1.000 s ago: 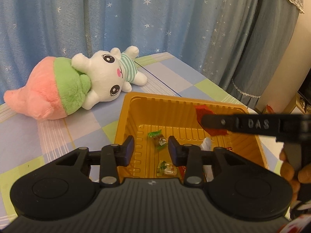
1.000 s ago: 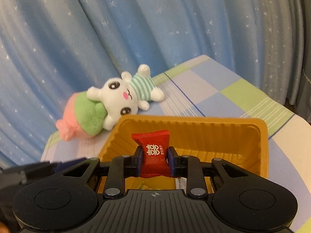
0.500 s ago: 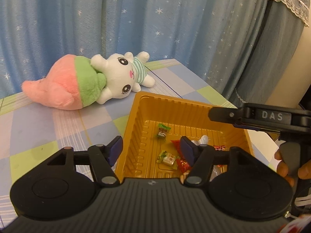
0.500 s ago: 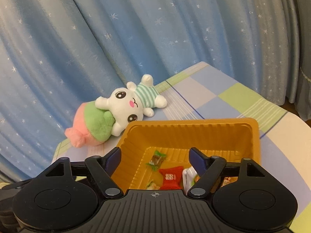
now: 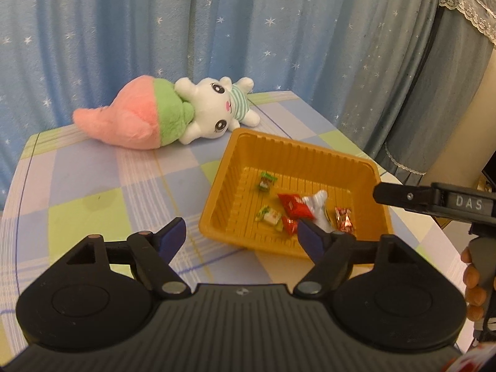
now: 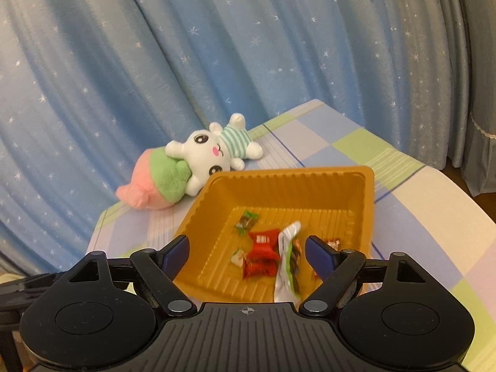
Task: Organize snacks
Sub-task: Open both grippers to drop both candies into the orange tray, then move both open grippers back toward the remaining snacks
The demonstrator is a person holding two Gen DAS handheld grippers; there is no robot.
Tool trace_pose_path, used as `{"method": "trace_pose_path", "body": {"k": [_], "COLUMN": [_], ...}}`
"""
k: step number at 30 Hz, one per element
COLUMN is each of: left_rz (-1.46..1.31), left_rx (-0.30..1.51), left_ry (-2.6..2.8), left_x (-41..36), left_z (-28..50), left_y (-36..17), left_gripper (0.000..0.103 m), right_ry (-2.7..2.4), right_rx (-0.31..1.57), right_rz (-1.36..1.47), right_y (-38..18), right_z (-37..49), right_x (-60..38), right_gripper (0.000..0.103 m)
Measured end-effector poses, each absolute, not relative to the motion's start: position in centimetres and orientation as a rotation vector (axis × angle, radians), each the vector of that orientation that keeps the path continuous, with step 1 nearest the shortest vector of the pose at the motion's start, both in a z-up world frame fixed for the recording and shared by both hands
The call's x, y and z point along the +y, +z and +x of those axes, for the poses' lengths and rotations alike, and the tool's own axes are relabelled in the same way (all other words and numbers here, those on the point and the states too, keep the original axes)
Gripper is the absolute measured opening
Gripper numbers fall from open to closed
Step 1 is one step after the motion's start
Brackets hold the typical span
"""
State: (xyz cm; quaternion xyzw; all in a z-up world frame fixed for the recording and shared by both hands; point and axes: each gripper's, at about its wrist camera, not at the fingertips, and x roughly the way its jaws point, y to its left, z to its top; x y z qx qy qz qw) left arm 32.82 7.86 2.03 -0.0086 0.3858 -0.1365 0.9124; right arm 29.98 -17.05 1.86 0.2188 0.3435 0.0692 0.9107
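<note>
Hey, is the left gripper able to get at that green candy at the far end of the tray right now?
Probably yes. The left gripper is open and empty, the tray is uncovered, and the green candy lies alone with nothing on it. The right gripper hangs over the tray's right edge, away from it.

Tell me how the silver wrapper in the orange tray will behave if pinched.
The silver wrapper looks thin and crinkled, so probably floppy and light. Its glossy film may slip. It leans on the red candies, so lifting it might nudge them.

Snacks (image 5: pixel 293 206) in tray (image 5: pixel 217 186), plush (image 5: pixel 173 114) behind
</note>
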Motion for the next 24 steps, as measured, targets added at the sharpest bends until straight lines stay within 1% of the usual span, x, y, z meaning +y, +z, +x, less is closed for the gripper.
{"method": "trace_pose_path", "body": {"k": [12,24], "left_rz": [-0.054,-0.073], "left_rx": [0.836,0.907], "left_ry": [-0.236,-0.206], "left_x": [8.6,8.8], "left_z": [25.5,19.3], "left_y": [2.1,0.5], "left_gripper": [0.077,0.077], "right_ry": [0.178,0.237], "right_rx": [0.762,0.838], "right_rz": [0.372,0.308], "right_y": [1.6,0.0], "right_z": [22.9,17.8], "right_x": [-15.6,-14.2], "right_gripper": [0.082,0.082]}}
